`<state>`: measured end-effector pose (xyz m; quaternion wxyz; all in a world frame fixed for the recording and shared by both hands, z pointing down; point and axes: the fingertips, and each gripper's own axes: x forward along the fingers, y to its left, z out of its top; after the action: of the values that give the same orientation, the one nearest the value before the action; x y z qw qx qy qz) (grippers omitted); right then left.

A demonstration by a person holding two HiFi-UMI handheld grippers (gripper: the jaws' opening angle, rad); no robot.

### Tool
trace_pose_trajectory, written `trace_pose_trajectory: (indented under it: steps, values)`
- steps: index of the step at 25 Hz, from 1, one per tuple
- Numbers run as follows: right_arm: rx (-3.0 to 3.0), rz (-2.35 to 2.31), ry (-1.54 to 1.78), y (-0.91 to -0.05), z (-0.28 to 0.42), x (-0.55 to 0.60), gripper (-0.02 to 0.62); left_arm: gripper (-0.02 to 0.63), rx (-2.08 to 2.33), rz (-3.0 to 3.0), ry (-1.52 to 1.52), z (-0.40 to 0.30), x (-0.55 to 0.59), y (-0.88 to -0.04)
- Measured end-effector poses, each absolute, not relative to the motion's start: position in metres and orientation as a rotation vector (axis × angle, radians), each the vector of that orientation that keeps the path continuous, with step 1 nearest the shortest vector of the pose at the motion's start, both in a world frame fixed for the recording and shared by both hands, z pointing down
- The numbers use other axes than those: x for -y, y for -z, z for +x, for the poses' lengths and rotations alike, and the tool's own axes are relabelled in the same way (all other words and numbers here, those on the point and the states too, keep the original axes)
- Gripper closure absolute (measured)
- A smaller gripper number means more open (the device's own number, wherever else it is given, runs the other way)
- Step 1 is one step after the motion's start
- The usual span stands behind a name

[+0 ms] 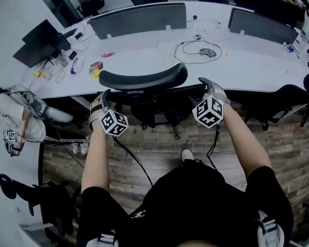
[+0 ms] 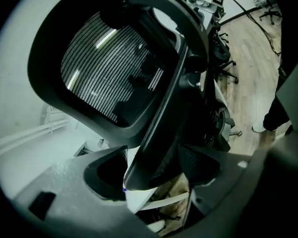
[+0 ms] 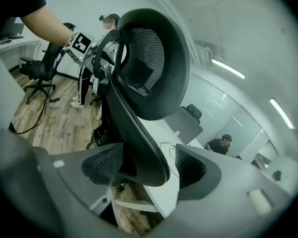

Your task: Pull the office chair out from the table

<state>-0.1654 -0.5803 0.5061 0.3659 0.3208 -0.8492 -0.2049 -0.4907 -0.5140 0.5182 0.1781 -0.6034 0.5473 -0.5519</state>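
**Office chair straddled at both sides of its backrest, not yet clamped**

Head view: the office chair [image 1: 144, 78] stands tucked against the table [image 1: 247, 60], straight ahead of the person. Its backrest faces them, and its top edge runs left to right across the view. The left gripper [image 1: 105, 95] sits at the backrest's left end and the right gripper [image 1: 208, 84] at its right end. Both are level with each other and about equally near, so neither hand leads. The pull would run back toward the person, over the wooden floor [image 1: 159, 138].

Left gripper view: the jaws stand wide apart with the side frame of the backrest [image 2: 109, 68] passing between them. The frame runs up and away along the line the gripper points. A gap shows beside the frame on one side, so I judge the pads are not pressing.

Right gripper view: the same picture mirrored. The jaws are spread, and the other side frame of the backrest [image 3: 149, 58] lies between them, unclamped. Both grippers would need to close before the pull.
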Motion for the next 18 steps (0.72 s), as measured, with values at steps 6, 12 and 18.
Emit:
trace_pose_trajectory:
  steps: [6,12,18]
  values:
    - [2.143,0.881,0.534,-0.522,-0.164,0.601,0.309,0.331,-1.545,-1.647,1.608,-0.497,0.535,-0.522]
    - [2.101,0.914,0.624,-0.525,-0.163,0.592,0.333,0.347,-1.533,-1.609,1.614,-0.498,0.525,-0.524]
    - [2.083,0.928,0.61,-0.525,-0.155,0.581,0.333,0.35,-1.519,-1.612,1.589,-0.489,0.509,-0.523]
